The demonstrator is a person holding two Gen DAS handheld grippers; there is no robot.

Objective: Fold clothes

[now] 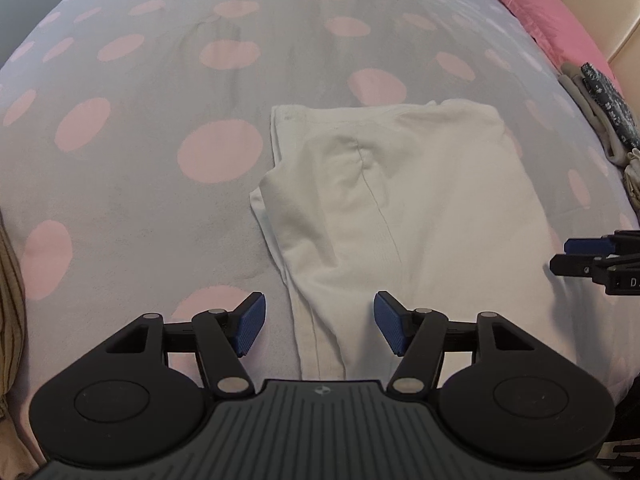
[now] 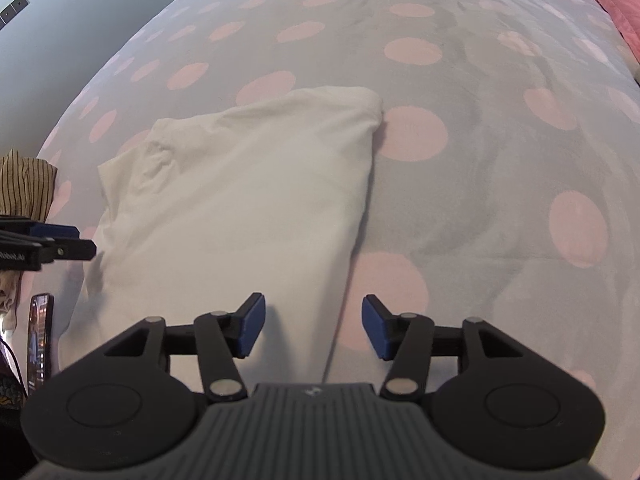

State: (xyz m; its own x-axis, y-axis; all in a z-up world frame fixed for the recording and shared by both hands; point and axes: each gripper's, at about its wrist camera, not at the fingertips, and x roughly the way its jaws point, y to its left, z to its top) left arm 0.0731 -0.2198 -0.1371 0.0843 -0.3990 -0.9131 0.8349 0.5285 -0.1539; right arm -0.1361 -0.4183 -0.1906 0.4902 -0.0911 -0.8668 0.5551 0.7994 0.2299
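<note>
The white garment [image 1: 400, 208] lay part-folded on the dotted bedspread [image 1: 120, 128], soft and limp, best pinched at its near corners, under the left gripper [image 1: 319, 324] and right gripper [image 2: 313, 326], both spread, empty.

we see white garment [image 1: 400, 208] | grey bed cover [image 1: 160, 80] with pink dots | pink pillow [image 1: 540, 12] at 1 o'clock | black tongs, blue pads [image 1: 250, 326] | tan black-striped cloth [image 2: 28, 184]

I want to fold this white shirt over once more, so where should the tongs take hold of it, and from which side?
Probably the white shirt's two near corners, coming from the near edge. It lies flat in a long rectangle running away from both open tongs, left and right, so lifting the near end folds it in half.
</note>
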